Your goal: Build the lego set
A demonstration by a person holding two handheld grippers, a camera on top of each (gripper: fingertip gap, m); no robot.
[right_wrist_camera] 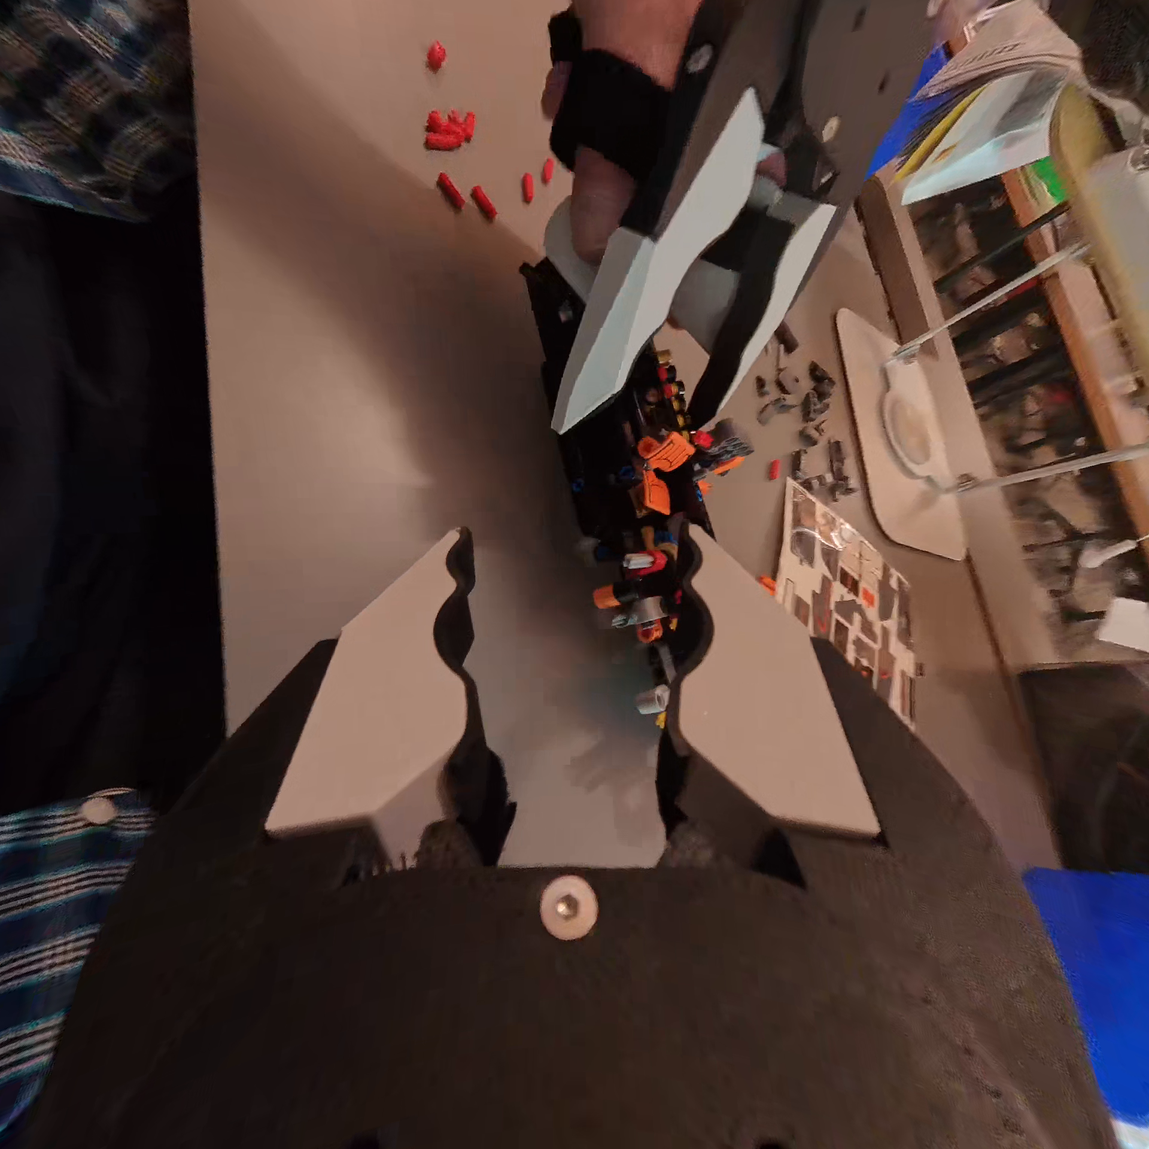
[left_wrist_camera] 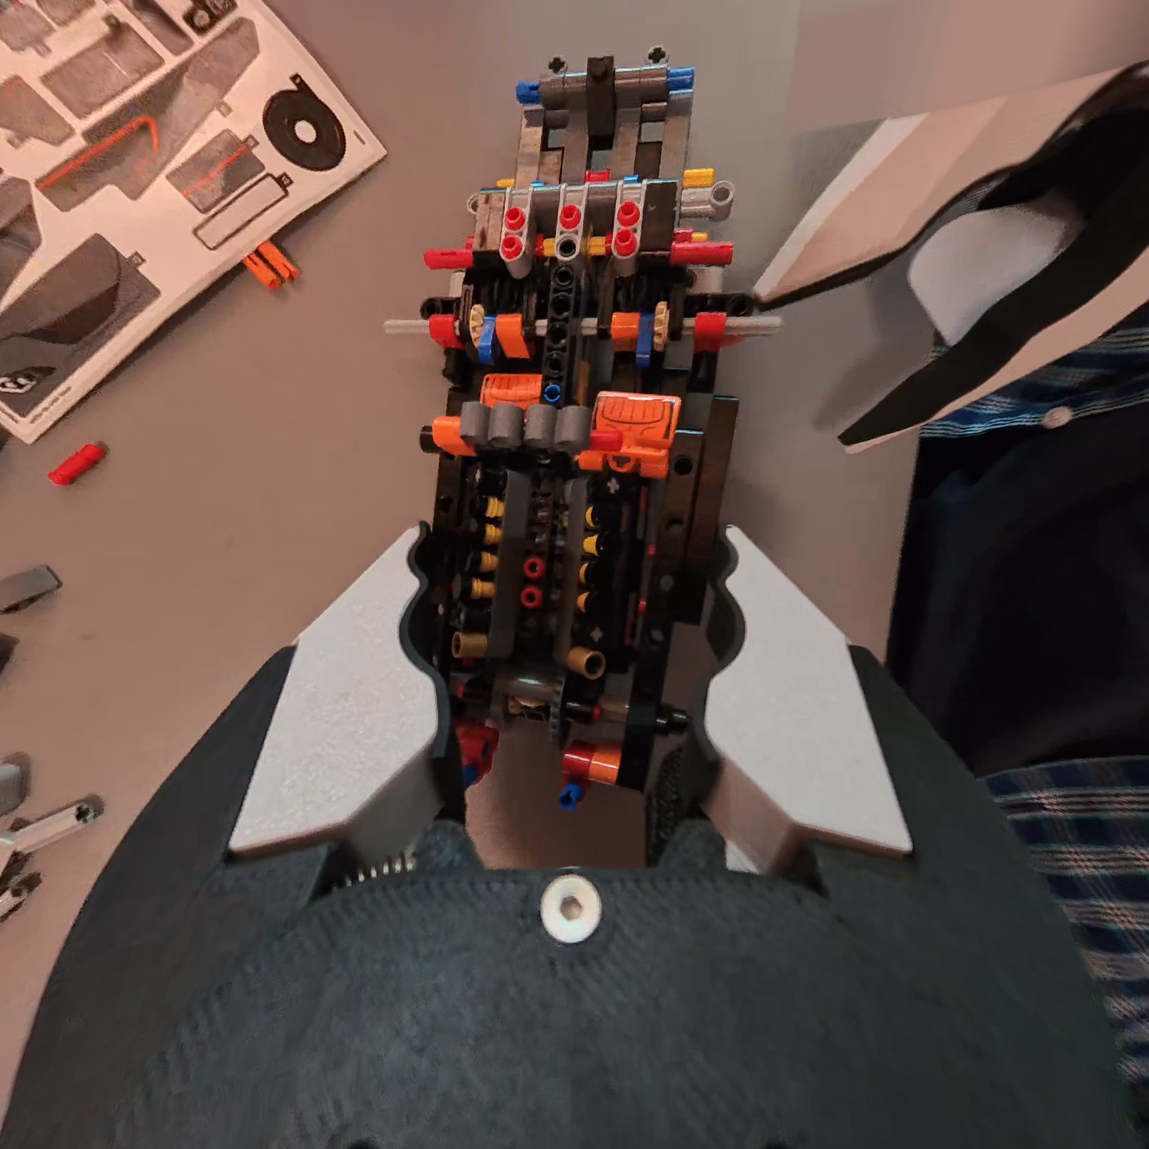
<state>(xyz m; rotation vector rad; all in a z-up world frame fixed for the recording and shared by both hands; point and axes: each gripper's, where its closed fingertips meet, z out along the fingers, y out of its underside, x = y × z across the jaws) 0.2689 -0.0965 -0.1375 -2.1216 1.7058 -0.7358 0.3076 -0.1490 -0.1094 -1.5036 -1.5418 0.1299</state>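
A long Lego car chassis (left_wrist_camera: pixel 578 398), black with red, orange, yellow and grey parts, sticks out forward between my left gripper's fingers. My left gripper (left_wrist_camera: pixel 575 547) is shut on its near end, with a white finger (left_wrist_camera: pixel 354 696) on each side. My right gripper (left_wrist_camera: pixel 802 373) hangs open to the right of the chassis, its upper tip close to the chassis's grey axle. In the right wrist view my right gripper (right_wrist_camera: pixel 575 535) is open and empty. The chassis (right_wrist_camera: pixel 653 472) runs along its right finger. The left gripper (right_wrist_camera: pixel 628 423) holds the chassis from above.
A sticker sheet (left_wrist_camera: pixel 155 155) lies far left, with an orange piece (left_wrist_camera: pixel 270 264) at its edge and a red pin (left_wrist_camera: pixel 78 463) below it. Red pins (right_wrist_camera: pixel 451 127), grey parts (right_wrist_camera: pixel 802 398) and a white tray (right_wrist_camera: pixel 920 497) lie on the table. The table edge (right_wrist_camera: pixel 208 435) and a plaid shirt are close. My right tips are about 15 centimetres from the orange piece (left_wrist_camera: pixel 270 264), my left tips only 10 centimetres.
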